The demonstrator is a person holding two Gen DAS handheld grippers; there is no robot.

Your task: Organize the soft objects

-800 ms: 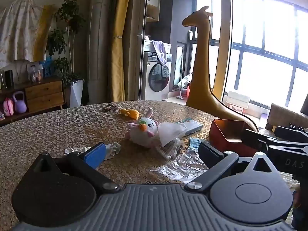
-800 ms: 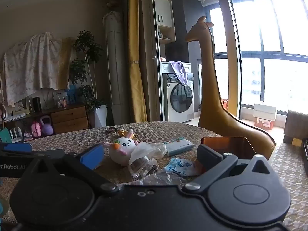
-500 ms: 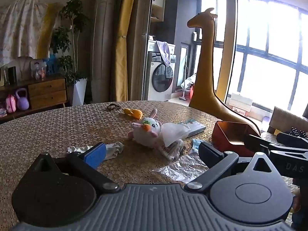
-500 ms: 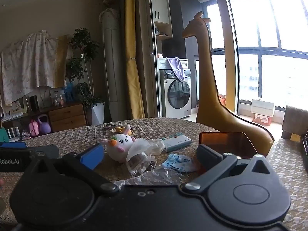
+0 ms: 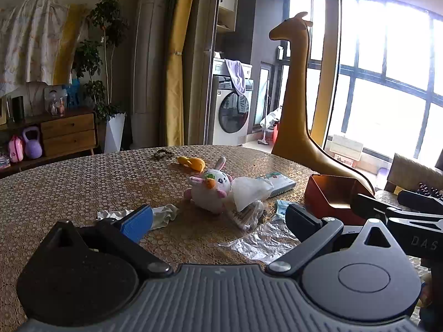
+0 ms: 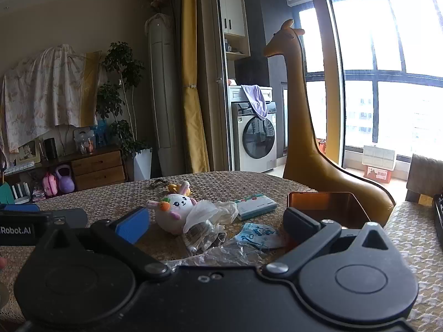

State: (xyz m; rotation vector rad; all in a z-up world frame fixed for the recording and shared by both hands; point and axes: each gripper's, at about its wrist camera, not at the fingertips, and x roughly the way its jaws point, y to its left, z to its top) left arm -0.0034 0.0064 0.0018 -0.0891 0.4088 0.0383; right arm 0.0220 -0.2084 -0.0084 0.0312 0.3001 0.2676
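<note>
The left gripper (image 5: 218, 221) hangs above the near edge of the round table (image 5: 69, 188) with its jaws spread wide and nothing between them, and the right gripper (image 6: 216, 221) stands the same way, wide apart and empty. Seen from the left wrist, the plush bunny (image 5: 210, 188) lies at about 12 o'clock from the left gripper, near the middle of the table, lying on its side with its ears toward the far edge. A crumpled white bag (image 5: 249, 191) touches the bunny at its 3 o'clock, and a clear wrapper (image 5: 246, 213) lies just beside it toward the near edge. A white cloth (image 5: 163, 213) lies flat at the bunny's 8 o'clock, partly hidden by the blue pad of the left gripper. A small yellow toy (image 5: 192, 163) sits at the bunny's 11 o'clock, farther back. A pack of tissues (image 5: 277, 184) lies at its 2 o'clock, and the orange box (image 5: 329, 193) stands open at 3 o'clock, well apart from the bunny. A sheet of crinkled plastic (image 5: 263, 240) is spread on the near side of the table
</note>
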